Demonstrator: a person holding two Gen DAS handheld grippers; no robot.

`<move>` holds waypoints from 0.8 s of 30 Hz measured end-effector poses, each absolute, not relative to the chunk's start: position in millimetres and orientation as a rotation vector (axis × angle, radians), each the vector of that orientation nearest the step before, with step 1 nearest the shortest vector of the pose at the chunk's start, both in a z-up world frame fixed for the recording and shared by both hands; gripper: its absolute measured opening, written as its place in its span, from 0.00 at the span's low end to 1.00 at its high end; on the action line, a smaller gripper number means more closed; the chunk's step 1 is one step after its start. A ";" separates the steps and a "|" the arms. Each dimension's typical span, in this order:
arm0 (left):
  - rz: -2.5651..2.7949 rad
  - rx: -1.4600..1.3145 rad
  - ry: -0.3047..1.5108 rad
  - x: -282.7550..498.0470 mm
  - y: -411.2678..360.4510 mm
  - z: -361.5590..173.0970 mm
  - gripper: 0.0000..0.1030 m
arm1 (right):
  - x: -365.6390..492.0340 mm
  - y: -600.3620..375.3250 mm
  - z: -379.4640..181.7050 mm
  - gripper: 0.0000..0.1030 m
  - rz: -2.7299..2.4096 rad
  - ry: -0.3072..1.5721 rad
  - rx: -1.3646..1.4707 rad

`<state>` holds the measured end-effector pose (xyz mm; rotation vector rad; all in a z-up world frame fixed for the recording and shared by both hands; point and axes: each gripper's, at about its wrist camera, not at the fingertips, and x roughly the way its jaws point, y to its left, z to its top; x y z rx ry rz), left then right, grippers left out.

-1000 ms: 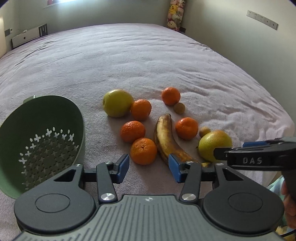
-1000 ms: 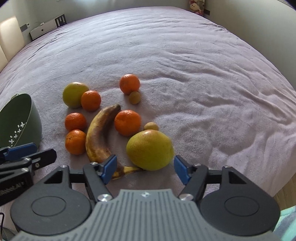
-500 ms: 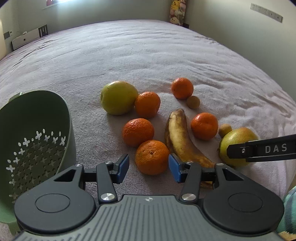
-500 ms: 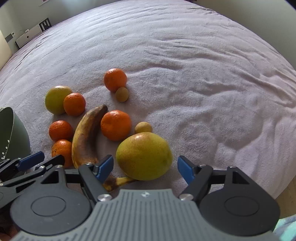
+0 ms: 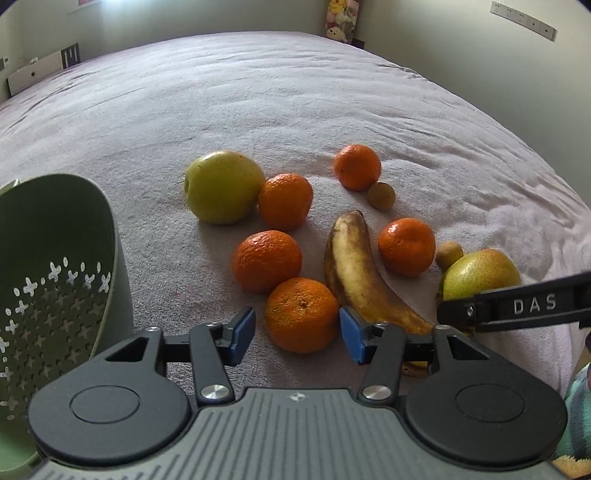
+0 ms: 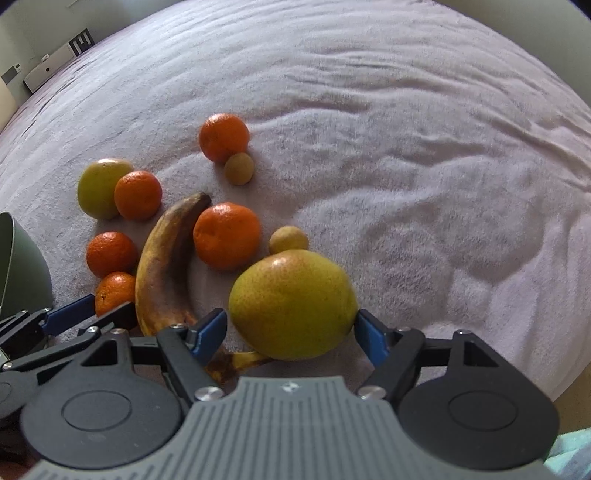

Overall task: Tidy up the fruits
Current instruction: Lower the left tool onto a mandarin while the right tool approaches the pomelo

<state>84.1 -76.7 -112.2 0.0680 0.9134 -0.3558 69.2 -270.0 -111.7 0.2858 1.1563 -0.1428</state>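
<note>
Both grippers have dropped closer to the fruit on the bed (image 5: 258,110). Left gripper (image 5: 297,335), jaws just widened, brackets a mandarin (image 5: 301,314); right gripper (image 6: 291,334), jaws wide, flanks a yellow-green pear (image 6: 291,302) without a clear grip.

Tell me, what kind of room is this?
Probably a bedroom. The fruit lies on a big bed with a soft, wrinkled purple cover, a plush toy stands in the far corner, and a white unit stands by the wall.

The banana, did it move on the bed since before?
No. The banana lies in the same spot among the oranges, its tip beside the same orange; only the cameras came closer.
</note>
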 end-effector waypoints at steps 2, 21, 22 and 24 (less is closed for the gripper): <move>-0.359 0.051 0.919 85.2 -74.3 -112.7 0.64 | 69.1 -270.1 -112.5 0.68 -0.145 1.158 0.287; -0.372 -0.005 0.977 82.9 -70.4 -109.6 0.49 | 64.9 -274.4 -109.5 0.66 -0.143 1.146 0.327; -0.365 0.015 0.991 80.9 -71.1 -108.0 0.49 | 64.7 -274.3 -109.2 0.66 -0.142 1.145 0.330; -0.355 0.040 1.021 77.3 -69.1 -105.0 0.49 | 64.0 -273.8 -108.9 0.66 -0.140 1.146 0.325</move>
